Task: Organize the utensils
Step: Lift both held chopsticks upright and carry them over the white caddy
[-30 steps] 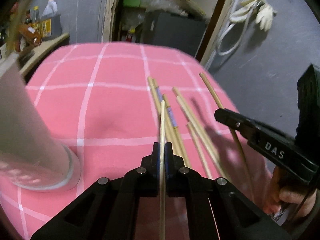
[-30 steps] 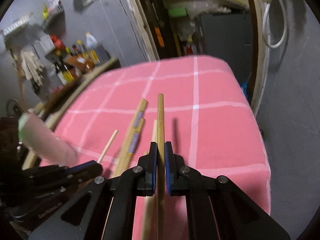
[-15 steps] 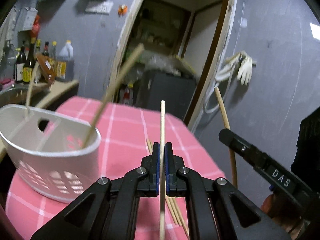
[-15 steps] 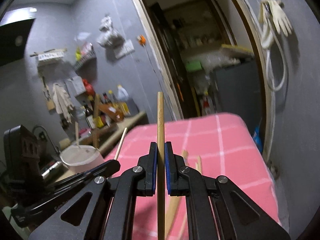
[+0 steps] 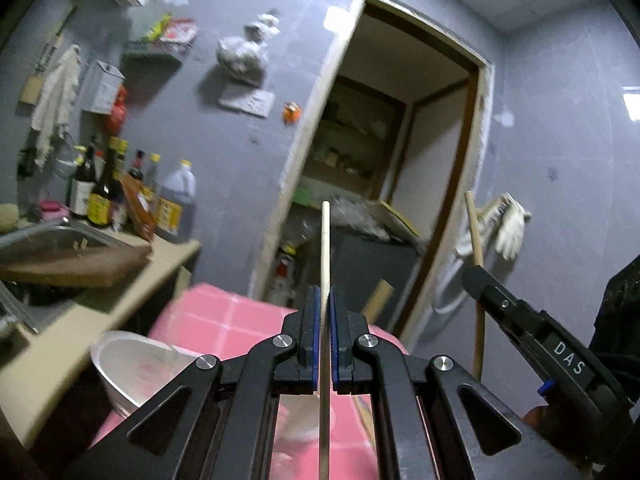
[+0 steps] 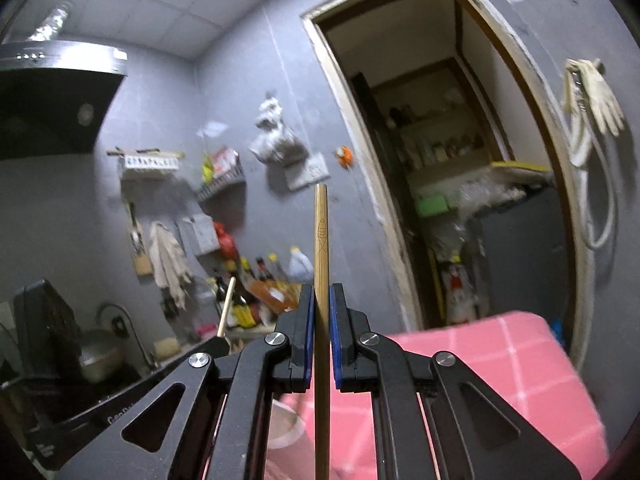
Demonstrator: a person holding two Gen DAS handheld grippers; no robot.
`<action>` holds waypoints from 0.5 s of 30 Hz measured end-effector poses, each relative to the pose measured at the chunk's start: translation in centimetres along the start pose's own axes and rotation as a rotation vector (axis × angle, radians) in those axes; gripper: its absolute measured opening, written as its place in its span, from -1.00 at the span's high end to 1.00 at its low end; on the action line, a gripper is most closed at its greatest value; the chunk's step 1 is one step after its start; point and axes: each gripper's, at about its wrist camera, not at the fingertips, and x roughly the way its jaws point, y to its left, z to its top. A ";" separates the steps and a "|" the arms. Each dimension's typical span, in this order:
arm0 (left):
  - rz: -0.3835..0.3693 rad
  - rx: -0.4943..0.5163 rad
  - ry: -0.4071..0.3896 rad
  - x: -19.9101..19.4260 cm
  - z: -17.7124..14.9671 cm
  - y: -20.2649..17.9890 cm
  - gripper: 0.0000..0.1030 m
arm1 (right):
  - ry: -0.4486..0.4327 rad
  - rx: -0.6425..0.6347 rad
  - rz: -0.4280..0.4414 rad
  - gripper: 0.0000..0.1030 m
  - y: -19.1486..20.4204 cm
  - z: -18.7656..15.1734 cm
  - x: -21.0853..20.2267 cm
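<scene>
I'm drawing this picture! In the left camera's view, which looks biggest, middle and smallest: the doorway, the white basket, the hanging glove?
1. Doorway, easily the biggest.
2. White basket, though it is blurred and near the camera, so it may look bigger than it is.
3. Hanging glove, the smallest.

The white holder [image 5: 136,368] is blurred, its inside unreadable. Both chopsticks' lower ends run off the bottom edges, and the far bottles [image 5: 100,192] have illegible labels.

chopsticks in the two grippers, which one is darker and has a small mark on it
The chopstick clamped in the right gripper: browner, thicker, with a small etched mark. The left gripper holds a paler, thinner stick.
</scene>
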 end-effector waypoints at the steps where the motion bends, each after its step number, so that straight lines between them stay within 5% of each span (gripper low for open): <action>1: 0.012 -0.005 -0.016 0.0 0.6 0.9 0.95 | -0.007 -0.001 0.016 0.89 0.6 0.1 0.8; 8: 0.109 -0.069 -0.104 0.1 3.1 7.5 0.95 | -0.116 -0.034 0.072 0.89 3.3 0.0 4.8; 15: 0.162 -0.151 -0.179 0.8 3.2 11.5 0.95 | -0.232 -0.020 0.032 0.89 2.9 -1.2 5.7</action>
